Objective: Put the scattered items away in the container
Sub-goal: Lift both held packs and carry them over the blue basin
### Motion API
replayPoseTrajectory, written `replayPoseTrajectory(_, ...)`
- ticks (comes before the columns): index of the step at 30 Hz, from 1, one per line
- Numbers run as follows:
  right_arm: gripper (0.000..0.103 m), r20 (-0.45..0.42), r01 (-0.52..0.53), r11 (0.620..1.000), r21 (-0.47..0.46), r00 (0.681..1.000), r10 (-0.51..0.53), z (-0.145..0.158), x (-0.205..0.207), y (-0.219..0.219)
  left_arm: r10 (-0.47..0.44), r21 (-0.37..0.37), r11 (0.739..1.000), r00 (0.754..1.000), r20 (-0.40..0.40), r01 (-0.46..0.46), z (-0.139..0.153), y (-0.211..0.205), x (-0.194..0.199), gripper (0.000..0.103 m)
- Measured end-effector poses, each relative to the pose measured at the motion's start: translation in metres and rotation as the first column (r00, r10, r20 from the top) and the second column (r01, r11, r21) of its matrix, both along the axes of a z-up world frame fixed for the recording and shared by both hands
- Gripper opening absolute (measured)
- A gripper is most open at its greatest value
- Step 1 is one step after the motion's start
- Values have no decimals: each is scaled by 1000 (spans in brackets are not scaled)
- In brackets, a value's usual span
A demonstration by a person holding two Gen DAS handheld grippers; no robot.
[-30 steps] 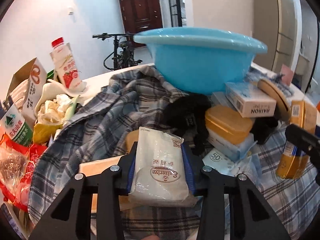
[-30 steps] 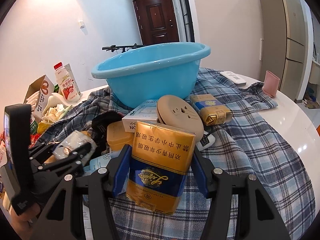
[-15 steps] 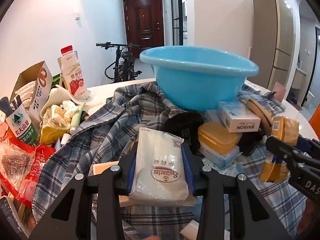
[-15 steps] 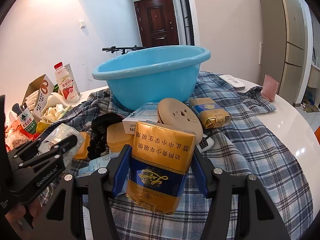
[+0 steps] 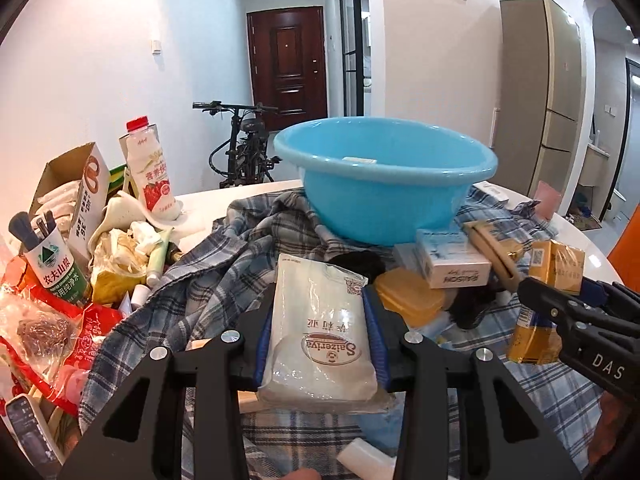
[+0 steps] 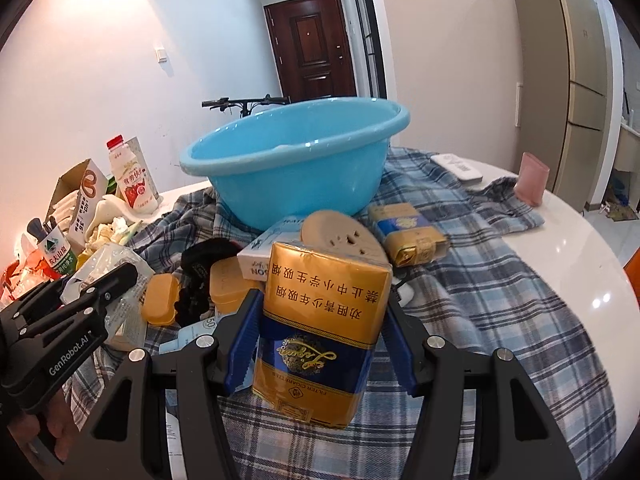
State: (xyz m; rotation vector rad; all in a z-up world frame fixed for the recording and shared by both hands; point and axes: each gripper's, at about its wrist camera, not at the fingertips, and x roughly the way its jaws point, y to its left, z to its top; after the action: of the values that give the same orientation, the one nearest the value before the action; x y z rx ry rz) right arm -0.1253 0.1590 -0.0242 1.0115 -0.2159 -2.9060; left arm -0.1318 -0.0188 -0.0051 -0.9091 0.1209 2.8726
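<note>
My left gripper (image 5: 320, 336) is shut on a white tissue pack (image 5: 320, 332) and holds it above the plaid cloth, short of the blue basin (image 5: 384, 176). My right gripper (image 6: 320, 328) is shut on a gold and blue cigarette carton (image 6: 320, 332), also lifted, in front of the blue basin (image 6: 296, 164). The left gripper shows at the left of the right wrist view (image 6: 96, 292); the right gripper shows at the right of the left wrist view (image 5: 560, 304). Orange boxes (image 5: 412, 296), a white box (image 5: 452, 264), a tan disc (image 6: 340, 236) and a second carton (image 6: 408, 232) lie before the basin.
A plaid shirt (image 6: 500, 292) covers the round white table (image 6: 592, 248). At the left stand a milk bottle (image 5: 150, 172), an open carton (image 5: 80, 192), a water bottle (image 5: 56, 268) and red bags (image 5: 48, 332). A pink cup (image 6: 532, 180) and a remote (image 6: 456, 166) lie far right.
Both grippers have risen with their loads, so the basin's inside now shows. The right gripper has come closer beside the left.
</note>
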Motion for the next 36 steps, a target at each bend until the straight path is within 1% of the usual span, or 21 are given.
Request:
replayPoseTrajectory(7, 60, -35, -3, 1000, 31, 999, 4, 25, 3, 1, -14, 4, 1000, 999, -37, 14, 20, 14, 5, 38)
replayPoseTrajectory(13, 60, -85, -11, 998, 67, 996, 17, 53, 3, -1, -8, 22, 1000, 997, -81, 10, 47, 19, 4, 38)
replayPoseTrajectory(18, 60, -117, -15, 997, 74, 993, 23, 74, -1, -2, 12, 26, 1000, 994, -111, -9, 69, 21, 0, 38)
replayPoseTrajectory(24, 60, -161, -27, 996, 85, 986, 40, 104, -15, -3, 31, 45, 999, 990, -134, -25, 93, 23, -13, 38)
replayPoseTrajectory(27, 60, -180, -35, 994, 99, 982, 53, 116, -21, -7, 27, 51, 999, 988, -154, -19, 103, 25, -17, 39)
replayPoseTrajectory(31, 60, -196, -50, 992, 113, 978, 71, 126, -32, -13, 25, 48, 999, 982, -186, -17, 115, 27, -24, 39)
replayPoseTrajectory(36, 60, -207, -55, 991, 122, 975, 80, 135, -51, -18, 21, 54, 998, 980, -199, -11, 124, 29, -42, 39)
